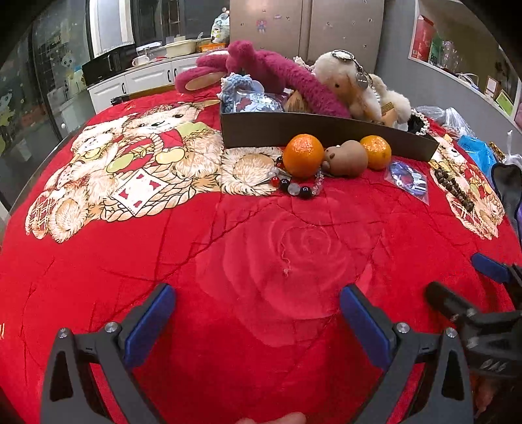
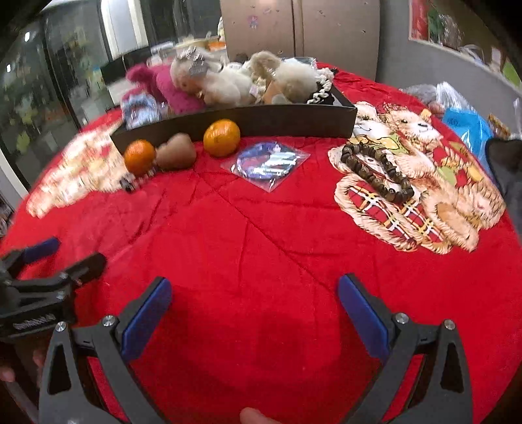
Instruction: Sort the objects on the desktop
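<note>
Nearest you: two tools. Your left tool (image 1: 257,305) hangs over bare red cloth with its fingers spread wide, gripping nothing. Your right tool (image 2: 254,296) is likewise spread and empty, just beside the left one.

Landmark: one dark box (image 1: 326,132), long and shallow, across the far half of the table.

Loose items on your side of the box:
- Two oranges (image 1: 302,155) (image 2: 222,137), one to each side of the brown toy.
- One small brown animal toy (image 1: 347,158), just in front of the box wall, lying on its side.
- One bracelet of glass beads (image 1: 295,186), clear, red and black, touching the left orange's near side.
- One clear packet (image 2: 266,161) with blue contents, in front of the box's right half.
- One string of dark wooden beads (image 2: 375,169), coiled off the box's right end, well apart from the packet.

Inside the box, heaped above its rim: one magenta plush (image 1: 270,73), one cream plush (image 1: 352,86) with a metal ring and tag, one pale blue knitted piece (image 1: 241,88).

Surface: a red quilted blanket (image 1: 261,248) with teddy-bear prints and a pressed rose pattern covers the table.

Room: white cabinets (image 1: 143,78) beyond the box to the left, a steel refrigerator (image 1: 306,26) behind it, grey wall to the right.
</note>
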The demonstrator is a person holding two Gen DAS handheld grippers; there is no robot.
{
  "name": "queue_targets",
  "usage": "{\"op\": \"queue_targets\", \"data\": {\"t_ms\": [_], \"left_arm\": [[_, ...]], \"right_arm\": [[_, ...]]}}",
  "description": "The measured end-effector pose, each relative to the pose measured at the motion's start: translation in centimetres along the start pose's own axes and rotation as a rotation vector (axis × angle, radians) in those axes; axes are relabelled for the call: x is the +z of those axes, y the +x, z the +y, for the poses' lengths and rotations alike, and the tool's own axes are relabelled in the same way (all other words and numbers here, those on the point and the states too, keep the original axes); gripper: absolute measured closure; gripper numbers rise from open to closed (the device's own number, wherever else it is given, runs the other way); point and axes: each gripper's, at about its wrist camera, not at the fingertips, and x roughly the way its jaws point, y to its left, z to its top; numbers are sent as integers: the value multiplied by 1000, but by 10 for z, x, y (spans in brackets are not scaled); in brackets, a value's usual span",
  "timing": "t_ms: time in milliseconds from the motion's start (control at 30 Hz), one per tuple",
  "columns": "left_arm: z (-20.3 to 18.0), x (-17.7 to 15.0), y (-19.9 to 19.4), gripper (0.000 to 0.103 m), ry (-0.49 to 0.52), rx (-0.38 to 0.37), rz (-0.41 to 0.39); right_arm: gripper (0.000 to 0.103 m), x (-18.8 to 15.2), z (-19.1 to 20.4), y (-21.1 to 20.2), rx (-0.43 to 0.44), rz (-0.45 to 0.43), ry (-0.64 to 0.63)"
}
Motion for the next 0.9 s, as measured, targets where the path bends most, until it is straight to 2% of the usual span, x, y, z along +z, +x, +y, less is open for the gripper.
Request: {"op": "queue_targets", "data": {"t_ms": [67,167,900], "left_arm": [[1,0,-1,0,-1,-2,0],[0,1,1,0,1,1,2],[-2,1,2,0,2,2,2]], "right_arm": [[0,0,4,-1,-21,-3,-15],[0,0,-1,0,0,0,3],[0,6,1,4,-36,1,44]]}}
